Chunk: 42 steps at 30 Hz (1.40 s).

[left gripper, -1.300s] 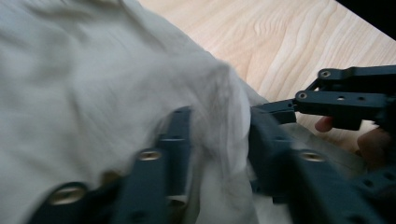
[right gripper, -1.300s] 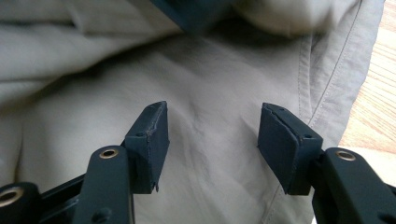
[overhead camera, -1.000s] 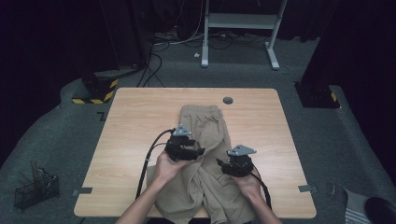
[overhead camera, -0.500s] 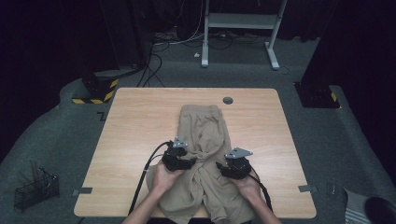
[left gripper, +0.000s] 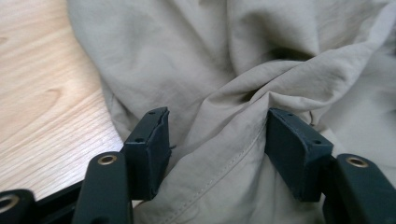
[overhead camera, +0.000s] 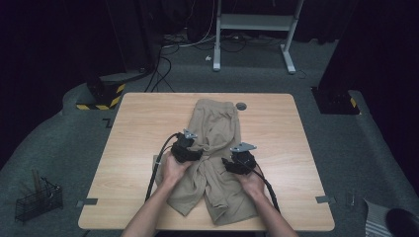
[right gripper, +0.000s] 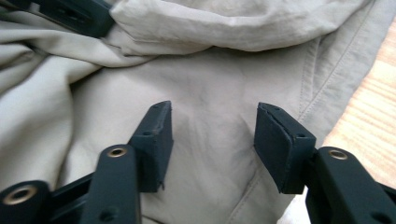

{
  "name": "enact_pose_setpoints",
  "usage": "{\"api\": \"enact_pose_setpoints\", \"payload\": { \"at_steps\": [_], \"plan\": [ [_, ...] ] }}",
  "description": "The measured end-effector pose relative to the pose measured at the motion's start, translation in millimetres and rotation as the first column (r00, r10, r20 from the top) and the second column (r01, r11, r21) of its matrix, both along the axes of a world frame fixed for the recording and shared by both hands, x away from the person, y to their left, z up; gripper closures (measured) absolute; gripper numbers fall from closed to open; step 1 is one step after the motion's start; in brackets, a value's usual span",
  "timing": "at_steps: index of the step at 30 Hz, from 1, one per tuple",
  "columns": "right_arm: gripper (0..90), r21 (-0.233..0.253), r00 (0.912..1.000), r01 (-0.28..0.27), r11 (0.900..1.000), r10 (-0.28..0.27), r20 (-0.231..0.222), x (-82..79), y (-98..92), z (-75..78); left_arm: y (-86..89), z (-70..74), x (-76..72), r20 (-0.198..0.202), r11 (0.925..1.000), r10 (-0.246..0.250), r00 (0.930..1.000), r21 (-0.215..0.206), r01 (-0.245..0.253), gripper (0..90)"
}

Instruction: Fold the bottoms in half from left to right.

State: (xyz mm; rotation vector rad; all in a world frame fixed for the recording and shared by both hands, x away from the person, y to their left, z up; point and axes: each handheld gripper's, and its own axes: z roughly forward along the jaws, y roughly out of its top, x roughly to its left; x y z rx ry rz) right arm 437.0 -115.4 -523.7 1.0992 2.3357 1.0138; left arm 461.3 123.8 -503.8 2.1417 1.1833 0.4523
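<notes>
Beige trousers [overhead camera: 213, 148] sprawled mid-table!
Waistband at the far end, legs trailing toward the near edge, the cloth bunched and creased around the middle.

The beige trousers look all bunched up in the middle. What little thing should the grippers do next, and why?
Probably shut the left gripper: its fingers stand open around a raised fold of the trousers, ready to pinch. The right gripper is open over flat cloth, so it can wait.

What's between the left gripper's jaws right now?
A raised, seamed fold of the beige trousers sits between the open jaws of the left gripper, seen in the left gripper view.
</notes>
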Motion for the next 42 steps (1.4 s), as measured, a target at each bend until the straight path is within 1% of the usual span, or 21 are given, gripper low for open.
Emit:
{"api": "enact_pose_setpoints", "payload": {
  "at_steps": [2, 4, 7, 8, 9, 10, 12, 15, 17, 20, 22, 24, 27, 30, 33, 34, 35, 36, 39, 40, 42],
  "plan": [
    [44.0, -0.013, 0.9996, 0.023, 1.0, -0.023, -0.016, -3.2, -2.5, 2.6, 0.8, 8.2, -12.8, 0.03, 0.9999, -0.014, 0.9994, -0.005, 0.014, 39.3],
    [45.1, 0.011, 0.9998, 0.014, 1.0, -0.014, -0.012, -12.6, -7.8, 6.2, 1.5, 16.6, -28.6, 0.043, 0.9992, -0.037, 0.9984, -0.009, 0.038, 38.6],
    [45.8, 0.001, 1.0, -0.007, 1.0, 0.007, 0.005, -28.7, -15.5, 12.7, 4.6, 24.9, -53.8, 0.051, 0.9975, -0.058, 0.997, -0.038, 0.06, 37.2],
    [46.3, 0.002, 1.0, -0.008, 1.0, 0.008, 0.002, -34.2, -18.6, 14.0, 5.7, 25.4, -63.3, 0.055, 0.9963, -0.063, 0.9965, -0.055, 0.066, 36.6],
    [46.6, -0.001, 0.9999, -0.012, 1.0, 0.012, -0.001, -39.8, -22.5, 14.4, 5.7, 25.4, -63.3, 0.055, 0.9963, -0.063, 0.9965, -0.055, 0.066, 36.4],
    [47.0, -0.006, 0.9999, -0.014, 1.0, 0.014, -0.008, -44.5, -25.5, 13.7, 5.1, 23.0, -74.2, 0.055, 0.9963, -0.069, 0.9961, -0.047, 0.072, 35.7],
    [47.3, -0.013, 0.9998, -0.016, 1.0, 0.016, -0.013, -48.4, -27.3, 11.5, 2.8, 18.6, -79.7, 0.048, 0.9968, -0.071, 0.9963, -0.033, 0.073, 34.4],
    [47.2, -0.037, 0.9996, -0.016, 0.999, 0.015, -0.025, -50.8, -26.6, 5.3, -2.3, 11.5, -79.3, 0.051, 0.9975, -0.068, 0.9964, 0.025, 0.067, 33.7],
    [47.2, -0.022, 0.9997, -0.015, 1.0, 0.014, -0.02, -49.0, -26.7, 3.3, -4.4, 5.9, -74.4, 0.04, 0.9961, -0.064, 0.9972, 0.064, 0.061, 33.6],
    [46.2, -0.008, 0.9996, -0.012, 1.0, 0.011, -0.025, -41.3, -26.4, 2.3, -5.9, -3.4, -63.5, 0.026, 0.9895, -0.054, 0.9982, 0.136, 0.05, 33.1],
    [46.1, -0.009, 0.9998, -0.004, 1.0, 0.004, -0.017, -34.9, -25.8, 1.7, -3.0, -5.1, -52.9, 0.033, 0.9916, -0.033, 0.9989, 0.126, 0.029, 31.7],
    [46.1, -0.009, 0.9998, 0.01, 1.0, -0.011, -0.014, -27.1, -23.7, 1.4, -1.6, -4.9, -40.4, 0.047, 0.9893, -0.012, 0.9988, 0.146, 0.005, 31.7],
    [46.1, -0.018, 0.9995, 0.033, 0.999, -0.033, 0.001, -12.2, -18.5, 1.2, 0.3, -4.0, -19.0, 0.036, 0.9886, 0.023, 0.9991, 0.148, -0.028, 31.5],
    [45.5, -0.026, 0.9981, 0.062, 0.998, -0.062, 0.0, 4.7, -14.9, 2.0, -0.3, -0.8, -7.3, 0.025, 0.9857, 0.047, 0.9986, 0.161, -0.051, 31.5],
    [44.2, -0.036, 0.9946, 0.1, 0.994, -0.101, -0.026, 10.5, -15.3, 5.0, -2.0, 9.6, -11.8, 0.022, 0.9877, 0.048, 0.9986, 0.148, -0.051, 31.5],
    [44.1, -0.017, 0.9945, 0.101, 0.995, -0.101, -0.026, 7.9, -17.0, 6.9, -5.3, 22.7, -27.0, 0.057, 0.9916, 0.015, 0.9983, 0.127, -0.022, 31.5],
    [44.1, -0.017, 0.9945, 0.101, 0.995, -0.101, -0.026, 7.9, -17.0, 6.9, -5.3, 22.7, -27.0, 0.057, 0.9916, 0.015, 0.9983, 0.127, -0.022, 31.2],
    [44.4, 0.033, 0.9961, 0.088, 0.996, -0.088, -0.009, -3.5, -20.8, 12.2, -8.7, 34.2, -43.4, 0.072, 0.9943, -0.03, 0.997, 0.105, 0.022, 30.4],
    [44.3, 0.037, 0.9982, 0.058, 0.998, -0.059, 0.013, -22.8, -22.6, 18.4, -17.6, 39.5, -65.3, 0.047, 0.9941, -0.089, 0.995, 0.066, 0.086, 27.5],
    [44.3, 0.037, 0.9982, 0.058, 0.998, -0.059, 0.013, -22.8, -22.6, 18.4, -17.6, 39.5, -65.3, 0.047, 0.9941, -0.089, 0.995, 0.066, 0.086, 26.1],
    [44.1, 0.028, 0.9991, 0.038, 0.999, -0.038, 0.018, -39.2, -23.4, 17.9, -25.1, 35.5, -74.2, 0.033, 0.9912, -0.112, 0.9932, 0.075, 0.109, 25.6]
  ]
}}
